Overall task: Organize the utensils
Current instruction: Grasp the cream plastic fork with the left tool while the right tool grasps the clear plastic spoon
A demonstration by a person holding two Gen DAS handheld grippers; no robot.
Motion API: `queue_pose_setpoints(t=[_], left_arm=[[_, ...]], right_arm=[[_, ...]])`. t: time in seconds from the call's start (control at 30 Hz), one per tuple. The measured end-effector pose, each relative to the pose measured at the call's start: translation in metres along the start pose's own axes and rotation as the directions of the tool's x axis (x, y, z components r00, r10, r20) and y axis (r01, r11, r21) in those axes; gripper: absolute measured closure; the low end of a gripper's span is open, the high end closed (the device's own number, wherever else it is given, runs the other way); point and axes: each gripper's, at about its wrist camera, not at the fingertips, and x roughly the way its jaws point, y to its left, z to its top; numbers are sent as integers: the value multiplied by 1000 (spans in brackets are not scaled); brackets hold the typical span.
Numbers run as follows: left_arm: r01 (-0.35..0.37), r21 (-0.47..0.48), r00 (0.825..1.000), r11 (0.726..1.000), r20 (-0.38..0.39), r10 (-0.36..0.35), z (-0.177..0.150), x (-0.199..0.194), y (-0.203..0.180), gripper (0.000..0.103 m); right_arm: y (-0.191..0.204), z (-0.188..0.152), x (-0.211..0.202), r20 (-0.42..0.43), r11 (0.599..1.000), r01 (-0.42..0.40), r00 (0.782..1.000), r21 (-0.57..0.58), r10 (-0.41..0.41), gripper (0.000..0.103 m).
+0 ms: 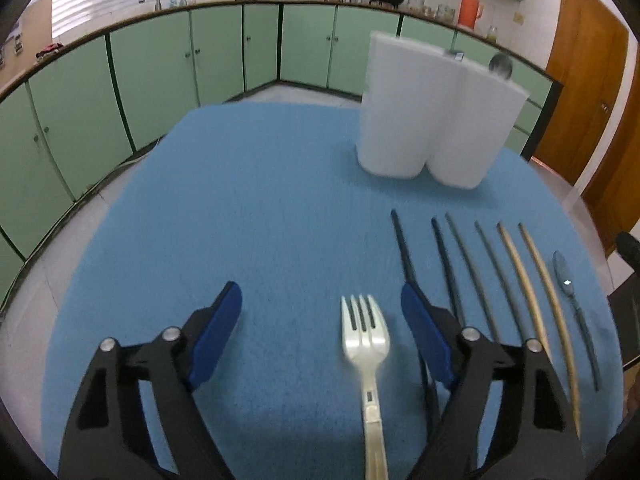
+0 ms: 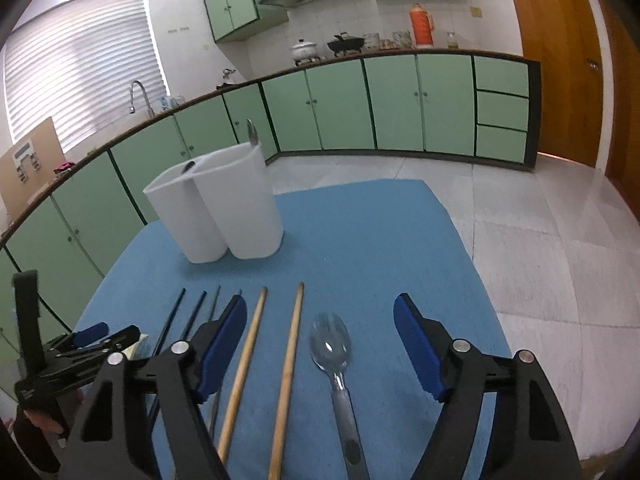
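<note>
A pale fork (image 1: 366, 344) lies on the blue mat (image 1: 256, 208), between the wide-open fingers of my left gripper (image 1: 322, 306), nearer the right finger. To its right lie several dark chopsticks (image 1: 446, 268), two wooden chopsticks (image 1: 536, 280) and a spoon (image 1: 568, 284). My right gripper (image 2: 320, 320) is open above the spoon (image 2: 332, 350) and the wooden chopsticks (image 2: 292, 344). A white two-compartment holder (image 1: 432, 116) stands at the back of the mat, with a spoon (image 1: 501, 65) sticking out of one compartment. The holder also shows in the right wrist view (image 2: 224, 208).
The left gripper (image 2: 92, 338) shows at the left of the right wrist view. Green kitchen cabinets (image 1: 160, 64) and a counter run behind the table. A wooden door (image 1: 580, 92) is at the right. The mat's edges drop to tiled floor (image 2: 540, 240).
</note>
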Motion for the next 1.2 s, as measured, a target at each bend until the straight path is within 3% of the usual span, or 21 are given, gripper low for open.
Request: queue_pose_setpoints(t=[0.07,0.2,0.37,0.5,0.6,0.87,1.2], left_arm=[[13,-1,999,1000,-42,-13,1,9,4,33],[18,-3,999,1000,-50,-19,0,9,6,37],[27,8,998,1000,-63,-27,-3,6,6,50],[36,28,997,999,-65,-34,-6,3,4,74],[34,30,998,999,-58,-32,-4,2,5,81],[31,14,999,999,29,-32,10,-20,1,82],[18,18,997,1000,77,-20,15,-32,2,82]], right_arm=[[-2,-4,0,-6,1000,5,1000,-2,-5,29],[-3,-5,3,-18,1000,16,1000,-11,-17,30],[-7,-7,5,-39,999,32,999,-22,-33,33],[-12,-14,7,-81,998,53,995,-36,-56,38],[-18,-20,11,-122,998,58,991,-32,-61,50],[-10,-18,29,-191,999,-15,981,-39,7,55],[7,-7,66,-247,996,7,969,-90,-30,57]])
